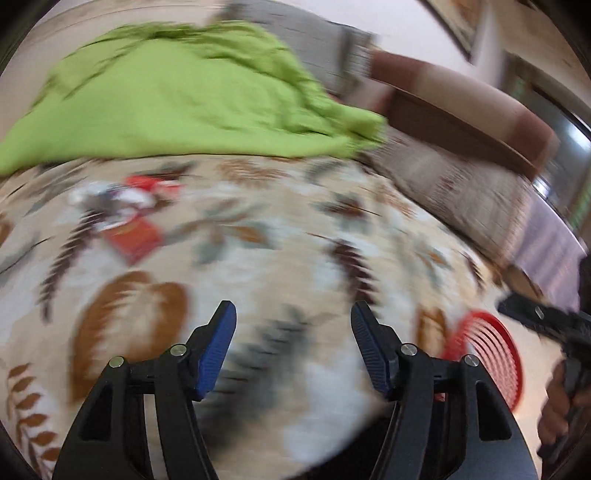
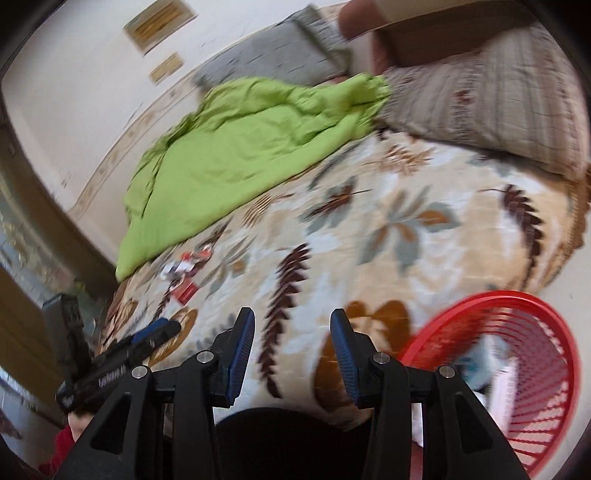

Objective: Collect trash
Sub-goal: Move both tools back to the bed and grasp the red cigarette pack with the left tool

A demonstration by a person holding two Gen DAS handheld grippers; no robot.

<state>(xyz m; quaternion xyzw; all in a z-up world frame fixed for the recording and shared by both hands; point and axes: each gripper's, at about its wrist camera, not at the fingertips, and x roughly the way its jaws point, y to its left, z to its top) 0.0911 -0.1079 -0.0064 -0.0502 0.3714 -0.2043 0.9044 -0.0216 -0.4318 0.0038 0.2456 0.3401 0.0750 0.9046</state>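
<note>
A small heap of trash wrappers, red, white and dark, lies on the leaf-patterned bedspread near the green blanket; it also shows in the right wrist view. My left gripper is open and empty above the bedspread, well short of the wrappers. My right gripper is open and empty over the bed's near edge. A red slatted basket stands beside the bed at the right with pale trash inside; it shows in the left wrist view. The left gripper shows in the right wrist view.
A crumpled green blanket covers the far side of the bed. Grey-brown pillows lie at the head by a brown headboard. A wall with framed pictures is behind. Both views are motion-blurred.
</note>
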